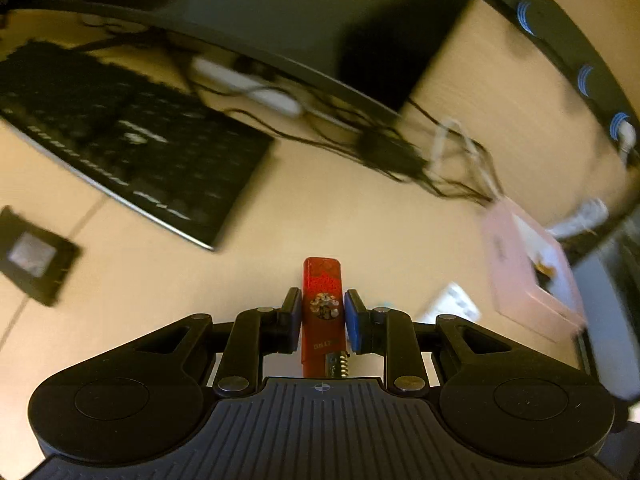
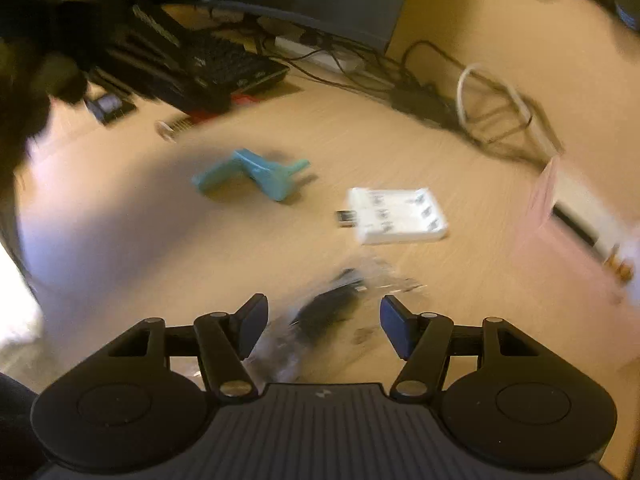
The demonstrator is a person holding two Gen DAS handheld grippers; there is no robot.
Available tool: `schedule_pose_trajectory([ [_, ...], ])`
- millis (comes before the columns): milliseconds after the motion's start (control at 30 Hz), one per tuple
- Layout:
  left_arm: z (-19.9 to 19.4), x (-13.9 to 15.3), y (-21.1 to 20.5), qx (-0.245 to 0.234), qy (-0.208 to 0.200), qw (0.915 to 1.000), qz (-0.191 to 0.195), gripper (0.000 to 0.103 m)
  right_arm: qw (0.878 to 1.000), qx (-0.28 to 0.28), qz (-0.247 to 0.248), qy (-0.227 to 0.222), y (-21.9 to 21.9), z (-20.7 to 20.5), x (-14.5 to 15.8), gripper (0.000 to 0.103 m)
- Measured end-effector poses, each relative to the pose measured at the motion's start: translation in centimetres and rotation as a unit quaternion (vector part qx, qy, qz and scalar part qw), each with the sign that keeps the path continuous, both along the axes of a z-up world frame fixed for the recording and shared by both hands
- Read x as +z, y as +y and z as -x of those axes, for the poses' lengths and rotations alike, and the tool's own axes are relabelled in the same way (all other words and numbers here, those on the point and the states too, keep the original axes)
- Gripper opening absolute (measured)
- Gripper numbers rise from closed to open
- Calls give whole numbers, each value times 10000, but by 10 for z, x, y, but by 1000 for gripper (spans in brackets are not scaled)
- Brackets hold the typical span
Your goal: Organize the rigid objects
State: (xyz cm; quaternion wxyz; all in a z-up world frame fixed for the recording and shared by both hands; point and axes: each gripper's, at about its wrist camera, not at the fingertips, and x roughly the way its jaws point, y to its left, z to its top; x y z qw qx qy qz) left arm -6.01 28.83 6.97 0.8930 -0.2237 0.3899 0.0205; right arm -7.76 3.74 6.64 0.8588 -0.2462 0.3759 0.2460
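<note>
The left gripper (image 1: 322, 312) pinches a red lighter (image 1: 322, 300) only by its sides, so a jolt may slip it; the right gripper (image 2: 320, 320) stands spread over a clear bag (image 2: 332, 312).

Left gripper (image 1: 322, 318) and right gripper (image 2: 322, 330) showing matching black linkage arms, silver rivets, round side discs, ribbed dark-grey housing with small centre mark; blue pads (image 1: 356, 322) lining fingers
</note>
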Motion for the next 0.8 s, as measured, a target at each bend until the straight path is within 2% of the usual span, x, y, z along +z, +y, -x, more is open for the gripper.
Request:
schedule_pose_trajectory([
  [67,-7,-8,1,110,65,9999,-10,26,9993,-196,270,-186,-11,-9,1,62],
  [200,-19,-21,-6,72,161,9998,97,26,9929,-924,624,-426,-44,-25,5,62],
  [267,-18,-25,-13,-12,187,9993,319,26,9919,-1170,390,-317,-64,-28,11,62],
  [367,-18,-30,-33,-182,193,9989,374,26,9915,-1284,-163,117,-83,-29,13,64],
  [400,-20,-31,-39,-217,224,9984,480,26,9900,-1378,-175,241,-84,-29,9,64],
  [467,-27,-33,-53,-585,304,9943,840,24,9878,-1502,-173,366,-84,-27,3,64],
  [600,-30,-23,-85,-1221,170,9899,702,21,9827,-1837,-70,220,-99,-24,-4,64],
  [667,-29,-17,-93,-1357,127,9878,749,21,9767,-2127,291,-45,-108,-25,-11,64],
  [733,-27,-10,-100,-1514,51,9864,633,21,9675,-2366,770,-455,-111,-22,-17,64],
  [800,-21,-2,-102,-1612,-65,9859,441,21,9650,-2485,566,-614,-118,-16,-13,64],
])
